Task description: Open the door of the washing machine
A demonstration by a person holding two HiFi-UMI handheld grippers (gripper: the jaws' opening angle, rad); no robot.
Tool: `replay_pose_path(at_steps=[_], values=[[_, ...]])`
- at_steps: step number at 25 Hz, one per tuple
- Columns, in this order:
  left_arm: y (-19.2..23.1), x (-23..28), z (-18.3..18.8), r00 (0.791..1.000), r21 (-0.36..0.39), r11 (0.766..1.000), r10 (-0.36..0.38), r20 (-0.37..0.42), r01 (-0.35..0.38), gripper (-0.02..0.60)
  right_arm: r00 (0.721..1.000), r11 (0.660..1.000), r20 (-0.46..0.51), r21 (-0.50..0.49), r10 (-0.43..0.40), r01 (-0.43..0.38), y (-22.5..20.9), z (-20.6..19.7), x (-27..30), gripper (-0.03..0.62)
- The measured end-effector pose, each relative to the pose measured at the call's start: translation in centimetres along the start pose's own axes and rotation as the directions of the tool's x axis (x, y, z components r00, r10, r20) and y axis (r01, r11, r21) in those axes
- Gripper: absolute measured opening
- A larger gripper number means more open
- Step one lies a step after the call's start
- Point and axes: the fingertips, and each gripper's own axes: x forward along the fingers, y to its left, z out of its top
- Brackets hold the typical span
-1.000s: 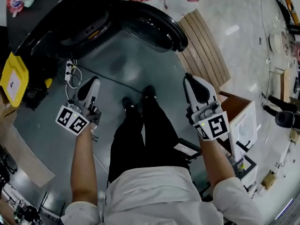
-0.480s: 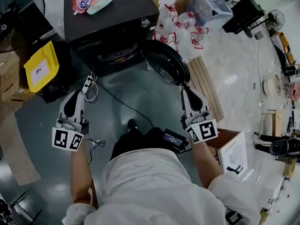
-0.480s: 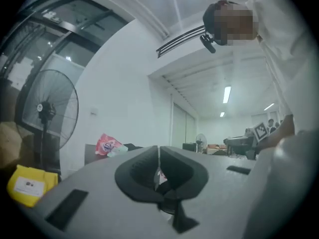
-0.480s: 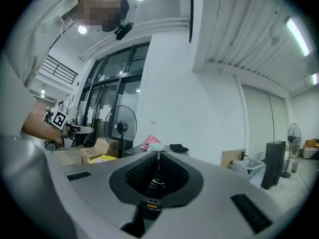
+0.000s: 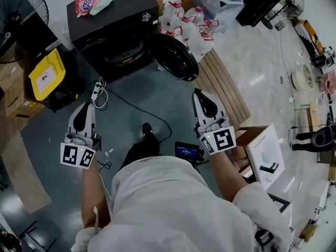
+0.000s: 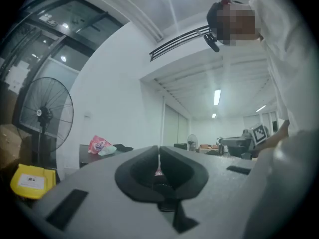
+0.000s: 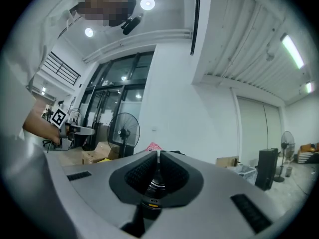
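Observation:
The black washing machine (image 5: pixel 113 25) stands at the top of the head view, and its round door (image 5: pixel 173 56) hangs swung open to its right. I stand well back from it. My left gripper (image 5: pixel 85 105) is held out level at the left, jaws together and nothing in them. At the right my right gripper (image 5: pixel 198 92) points toward the open door, short of it, also shut and empty. In the left gripper view the jaws (image 6: pixel 159 151) meet, with the machine's top (image 6: pixel 99 153) far beyond them. The right gripper view shows its jaws (image 7: pixel 158 156) closed too.
A pink bag (image 5: pixel 92 1) lies on the machine. A yellow box (image 5: pixel 46 75) and cardboard boxes (image 5: pixel 13 96) sit at the left, and a power strip (image 5: pixel 98 92) with its cable lies on the floor. A wooden slatted board (image 5: pixel 223 88), tied bags (image 5: pixel 184 20) and a white box (image 5: pixel 265 156) are at the right.
The head view has risen and drawn back from the machine. Both grippers have come up with it and now sit farther from the open door. Their jaws have stayed together.

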Motion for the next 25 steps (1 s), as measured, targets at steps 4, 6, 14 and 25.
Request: replay_pose_path(at_steps=[4,6,14,25], values=[[-5.1,-2.6,-1.1,0.998,-0.019,0.998,-0.059,-0.032,0.058,0.018,0.998,0.996,0.008,0.057,-0.07,0.069,1.3,0.3,-6.8,0.04],[-7.5,-4.2,-1.1,0.996,-0.019,0.997,-0.075,-0.037,0.074,0.018,0.996,0.992,-0.003,0.081,-0.092,0.092,2.2,-0.1,-10.1,0.04],[-12.1,-9.0,-0.9,0.987,0.037,0.99,-0.13,-0.093,0.133,0.018,0.989,0.981,-0.013,0.127,-0.145,0.146,5.7,-1.1,-17.1,0.04],[-7.5,-12.0,-2.2,0.98,0.012,0.986,-0.165,-0.11,0.168,0.018,0.981,0.977,-0.031,0.091,-0.193,0.195,12.9,0.8,-14.9,0.038]])
